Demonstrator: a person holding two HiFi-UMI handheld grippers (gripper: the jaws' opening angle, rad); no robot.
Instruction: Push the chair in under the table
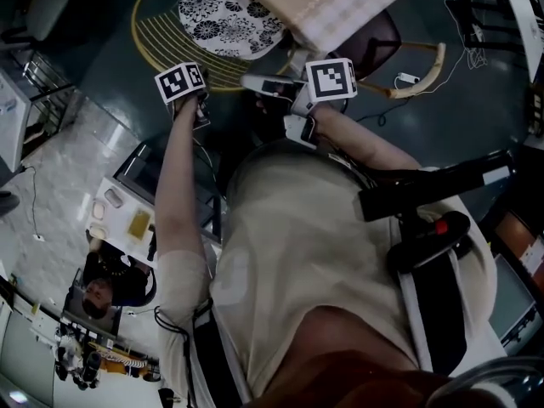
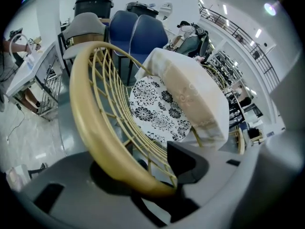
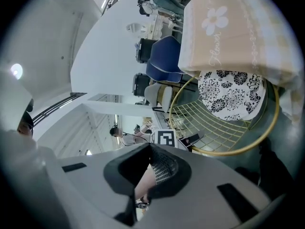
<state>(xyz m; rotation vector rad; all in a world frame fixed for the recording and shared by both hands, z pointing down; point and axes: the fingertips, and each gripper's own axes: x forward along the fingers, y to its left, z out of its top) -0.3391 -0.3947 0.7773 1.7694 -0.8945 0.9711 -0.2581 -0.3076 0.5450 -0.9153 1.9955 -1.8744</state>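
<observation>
Dark floor (image 1: pixel 476 109) holds the wire-backed chair (image 1: pixel 170 41), floral seat partly beneath the cloth-covered table (image 1: pixel 340 2) on its far side; the nearer left claw (image 2: pixel 152 175) straddles the golden back rim (image 2: pixel 88 123), jaws wide, not pinching, while the right claw (image 3: pixel 150 168) is closed, empty, just beside.

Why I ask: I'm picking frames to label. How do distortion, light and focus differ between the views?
Head view: dim overall but sharp. Left gripper view: heavy fisheye stretches the near rim of the gold wire chair, corners go black, a ceiling light glares top right. Right gripper view: same fisheye, scene tipped sideways, the white wall washes out bright.
</observation>
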